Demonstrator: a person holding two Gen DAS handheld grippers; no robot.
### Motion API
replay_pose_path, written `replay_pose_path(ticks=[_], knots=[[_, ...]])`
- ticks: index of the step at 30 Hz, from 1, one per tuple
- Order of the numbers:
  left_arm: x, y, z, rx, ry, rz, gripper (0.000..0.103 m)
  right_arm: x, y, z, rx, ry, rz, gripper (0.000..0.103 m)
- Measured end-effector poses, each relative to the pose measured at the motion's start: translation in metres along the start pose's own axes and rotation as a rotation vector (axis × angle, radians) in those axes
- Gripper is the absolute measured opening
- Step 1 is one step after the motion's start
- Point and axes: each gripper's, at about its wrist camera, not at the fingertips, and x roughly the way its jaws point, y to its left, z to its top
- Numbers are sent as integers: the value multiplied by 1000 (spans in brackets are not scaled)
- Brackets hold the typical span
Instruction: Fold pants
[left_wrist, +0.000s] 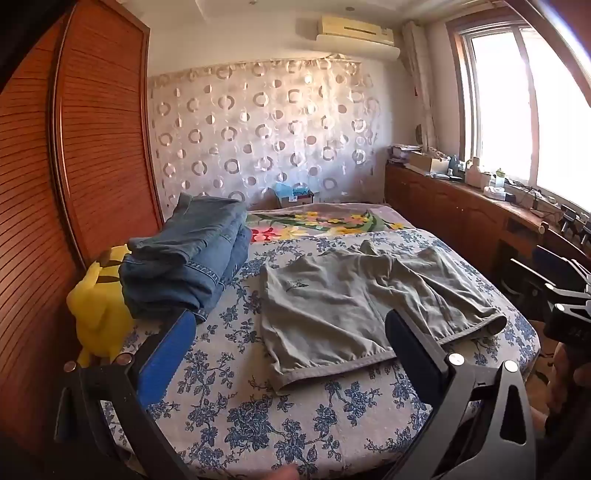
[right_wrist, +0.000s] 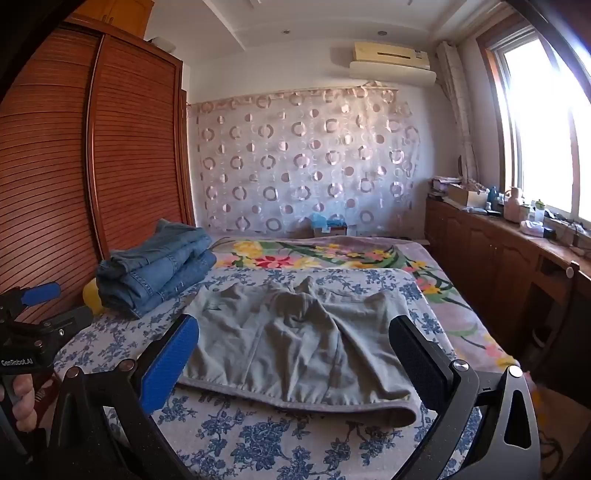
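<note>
The grey shorts (left_wrist: 354, 306) are spread flat on the bed (left_wrist: 288, 417), near its front edge, waistband (right_wrist: 295, 400) toward the cameras and legs pointing to the far end. A small dark logo near one hem is seen in the left wrist view, too small to be read. Folded jeans (left_wrist: 192, 258) are stacked at the bed's left edge, partly hiding a yellow toy (left_wrist: 99, 314) behind them. The left gripper (left_wrist: 291, 350) is held wide apart above the bed's front edge, nothing between its fingers; the right gripper (right_wrist: 295, 358) is likewise spread and empty, the waistband framed between its pads. "GenRobot.AI" is read on the left gripper's body in the right wrist view. Items on the sideboard (right_wrist: 509, 243) are blurred by window glare.
</note>
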Motion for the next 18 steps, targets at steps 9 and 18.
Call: replay_pose_path(ticks=[9,18], knots=[[0,-1,0,11,1,6,102,-3,-3,4,14,6,11,103],[-6,1,6,7,-3,3,102,-3,0,1,7,-5,1,103]])
